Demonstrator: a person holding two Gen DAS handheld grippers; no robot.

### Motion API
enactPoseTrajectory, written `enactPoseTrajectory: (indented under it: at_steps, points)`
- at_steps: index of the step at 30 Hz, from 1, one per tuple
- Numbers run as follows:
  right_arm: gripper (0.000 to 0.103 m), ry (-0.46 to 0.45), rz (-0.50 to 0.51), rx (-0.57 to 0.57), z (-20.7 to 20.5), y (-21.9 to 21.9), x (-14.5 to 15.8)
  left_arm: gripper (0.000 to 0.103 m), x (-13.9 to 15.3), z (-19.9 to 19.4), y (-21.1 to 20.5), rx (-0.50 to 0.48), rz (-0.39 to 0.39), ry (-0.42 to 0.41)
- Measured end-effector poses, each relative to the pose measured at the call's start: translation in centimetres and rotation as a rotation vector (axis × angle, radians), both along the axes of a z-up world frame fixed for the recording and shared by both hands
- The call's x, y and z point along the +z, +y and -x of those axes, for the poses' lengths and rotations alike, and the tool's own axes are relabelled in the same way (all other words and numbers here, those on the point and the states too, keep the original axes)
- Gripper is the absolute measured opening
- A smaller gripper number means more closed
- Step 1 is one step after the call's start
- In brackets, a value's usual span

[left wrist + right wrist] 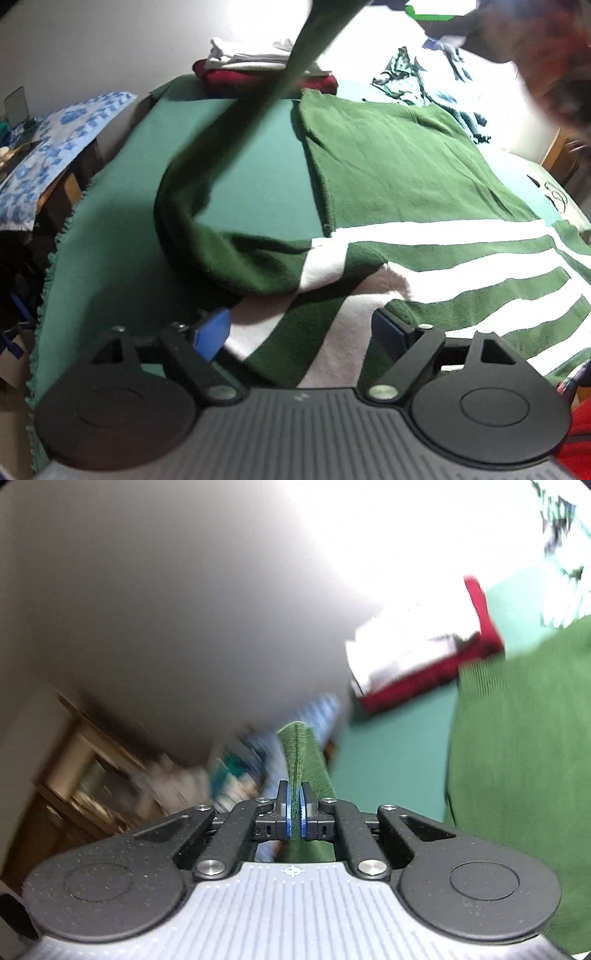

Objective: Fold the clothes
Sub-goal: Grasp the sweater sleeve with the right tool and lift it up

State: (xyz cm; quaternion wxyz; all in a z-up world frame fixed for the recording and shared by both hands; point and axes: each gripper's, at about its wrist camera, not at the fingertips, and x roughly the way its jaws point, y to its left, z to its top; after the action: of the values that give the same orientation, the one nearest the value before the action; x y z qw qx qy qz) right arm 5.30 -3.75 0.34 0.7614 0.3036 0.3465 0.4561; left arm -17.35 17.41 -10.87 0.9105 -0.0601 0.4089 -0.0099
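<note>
Right wrist view alone: right tool (294,812) pinching green sleeve (301,760); left tool (301,328) spread over sweater (388,166).

Dim indoor light, blown-out glare upper right, motion-blurred background, fisheye bending and dark corners

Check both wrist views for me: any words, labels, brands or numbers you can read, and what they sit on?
None can be read.
Dark outline print on the pale cloth at the right edge of the left wrist view: a drawing or lettering, too distorted and cut off to tell.
Blue pattern on the white cloth at left: shapes only, no letters.
Green sweater: plain white stripes, no visible label.
Right claw body: a small crosshair mark, no text.
</note>
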Motion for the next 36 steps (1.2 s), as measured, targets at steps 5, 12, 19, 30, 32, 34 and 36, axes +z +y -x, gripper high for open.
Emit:
enactPoseTrajectory:
  at_steps: [5,12,19,30,32,34,36]
  points:
    - [0.005,-0.098,-0.152,-0.12,2.3,-5.9,3.6,0.087,0.1,-0.6,-1.3,-0.057,-0.032,-0.003]
    - [0.005,-0.223,-0.222,-0.27,5.1,-12.1,6.2,0.089,1.3,-0.7,-4.9,-0.192,-0.088,-0.037]
    - [0.005,-0.262,-0.283,-0.33,6.7,-16.2,6.9,0.092,1.4,-0.6,-6.8,-0.208,-0.196,-0.048]
    - [0.005,-0.289,-0.333,-0.306,7.4,-18.7,7.9,0.075,0.2,-0.6,-8.1,-0.153,-0.234,-0.011]
    - [0.005,-0.29,-0.343,-0.304,7.4,-19.1,8.0,0.051,-0.3,-0.9,-8.8,-0.158,-0.219,0.006]
    - [0.005,-0.296,-0.345,-0.303,7.6,-19.9,8.2,0.032,-0.3,-0.5,-9.3,-0.17,-0.207,0.009]
    - [0.005,-0.299,-0.343,-0.305,7.9,-20.9,8.3,0.024,-0.2,0.2,-9.7,-0.176,-0.234,0.007]
